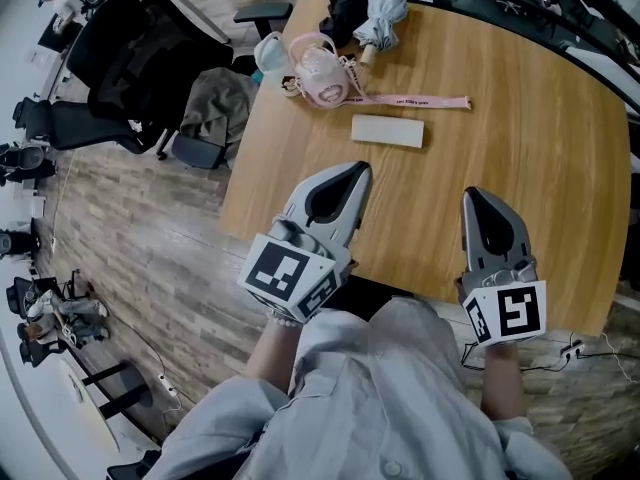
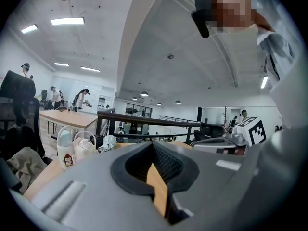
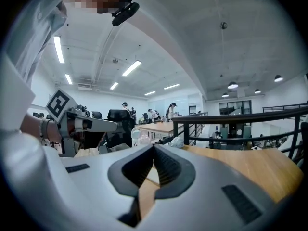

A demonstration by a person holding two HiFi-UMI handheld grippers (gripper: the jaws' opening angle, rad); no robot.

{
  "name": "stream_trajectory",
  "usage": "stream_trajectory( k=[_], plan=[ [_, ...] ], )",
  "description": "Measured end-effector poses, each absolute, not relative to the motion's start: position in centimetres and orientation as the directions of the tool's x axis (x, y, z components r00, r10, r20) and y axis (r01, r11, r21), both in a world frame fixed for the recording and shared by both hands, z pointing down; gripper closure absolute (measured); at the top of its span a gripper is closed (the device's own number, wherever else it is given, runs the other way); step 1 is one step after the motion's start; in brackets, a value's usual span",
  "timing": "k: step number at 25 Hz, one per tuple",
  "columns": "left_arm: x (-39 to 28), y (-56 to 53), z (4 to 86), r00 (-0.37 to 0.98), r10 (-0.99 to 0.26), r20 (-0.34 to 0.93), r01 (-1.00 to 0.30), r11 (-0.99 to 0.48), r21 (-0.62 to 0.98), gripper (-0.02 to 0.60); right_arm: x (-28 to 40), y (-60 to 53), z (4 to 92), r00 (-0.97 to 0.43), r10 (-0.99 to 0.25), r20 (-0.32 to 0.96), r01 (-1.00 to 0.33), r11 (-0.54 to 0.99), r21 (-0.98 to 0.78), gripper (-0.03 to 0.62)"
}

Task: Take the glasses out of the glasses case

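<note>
The glasses case (image 1: pixel 386 130), a pale closed rectangular box, lies on the wooden table (image 1: pixel 520 138) in the head view. No glasses are visible. My left gripper (image 1: pixel 360 170) hovers over the table's near edge, a short way in front of the case, its jaws shut with nothing between them. My right gripper (image 1: pixel 474 196) is level with it further right, also shut and empty. In the left gripper view the left gripper (image 2: pixel 153 144) shows its jaw tips meeting. The right gripper (image 3: pixel 154 147) looks the same in its own view.
Behind the case stand a pink bottle (image 1: pixel 322 73) with a long pink strap (image 1: pixel 420 100), a light blue bottle (image 1: pixel 268 53) and a folded umbrella (image 1: pixel 383 13). Left of the table are a black office chair (image 1: pixel 150 58) and a seat with a jacket (image 1: pixel 215 108).
</note>
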State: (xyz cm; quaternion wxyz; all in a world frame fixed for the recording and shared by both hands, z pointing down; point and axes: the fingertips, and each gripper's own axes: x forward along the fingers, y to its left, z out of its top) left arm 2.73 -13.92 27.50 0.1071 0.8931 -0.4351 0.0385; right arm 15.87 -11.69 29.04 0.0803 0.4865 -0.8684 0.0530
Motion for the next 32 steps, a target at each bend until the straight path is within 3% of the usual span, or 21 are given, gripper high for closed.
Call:
stream_trajectory(
  k=[17,32],
  plan=[
    [-1.2,-19.4,34.2,0.649,-0.710,0.274,-0.761,-0.602,0.244,0.578,13.2,-14.3,31.7,-0.438,-0.858,0.270,-0.892,0.452,-0.009,0.592],
    [-2.7,-22.9,43.8,0.627,-0.637,0.449,-0.776,-0.563,0.285,0.578,11.5,-15.2,34.4,-0.401,-0.850,0.342,-0.905,0.425,-0.007,0.592]
  ],
)
